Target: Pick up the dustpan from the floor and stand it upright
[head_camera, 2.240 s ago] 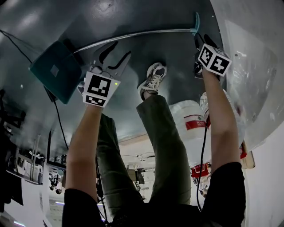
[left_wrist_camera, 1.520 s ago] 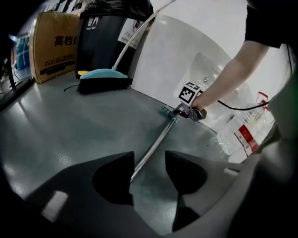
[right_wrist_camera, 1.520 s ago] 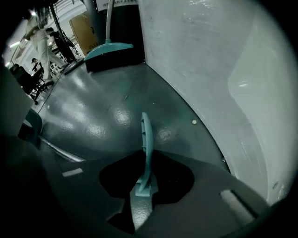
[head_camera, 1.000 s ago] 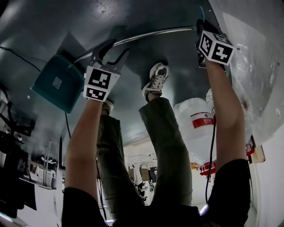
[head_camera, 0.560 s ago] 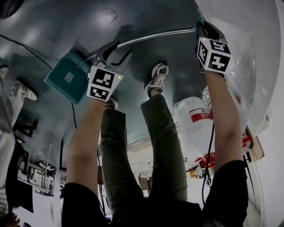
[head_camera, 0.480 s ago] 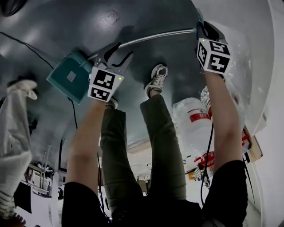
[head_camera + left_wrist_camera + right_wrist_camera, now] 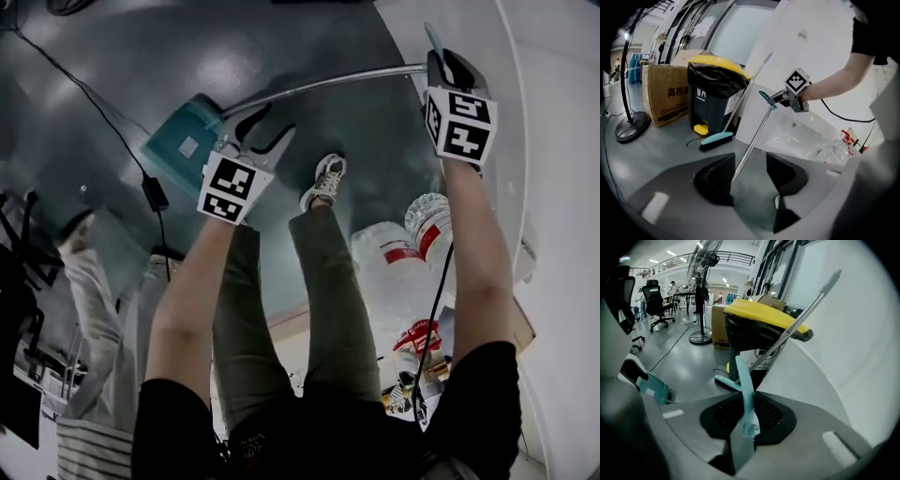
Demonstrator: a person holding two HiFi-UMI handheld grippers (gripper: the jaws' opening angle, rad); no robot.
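The dustpan has a teal pan (image 7: 186, 142), a long metal pole (image 7: 319, 84) and a teal grip (image 7: 745, 385). It hangs slanted above the grey floor. My right gripper (image 7: 442, 64) is shut on the teal grip, and the pan (image 7: 647, 387) shows low at the left of the right gripper view. My left gripper (image 7: 262, 127) is open near the pan end. In the left gripper view the pole (image 7: 754, 138) runs up between my left gripper's (image 7: 750, 174) spread jaws, with neither pad pressing on it. My right gripper (image 7: 787, 97) shows there at the pole's top.
A black bin with a yellow lid (image 7: 717, 91) stands by a white wall, with a broom (image 7: 716, 138) leaning on it and a cardboard box (image 7: 665, 93) beside it. Also around are a fan base (image 7: 630, 126), bagged water bottles (image 7: 403, 258), a floor cable (image 7: 155, 192), my shoe (image 7: 323, 178) and a bystander (image 7: 94, 281).
Both grippers have risen and the dustpan has come up with them, its pan swinging in towards the left gripper. A bystander has come into view at the left.
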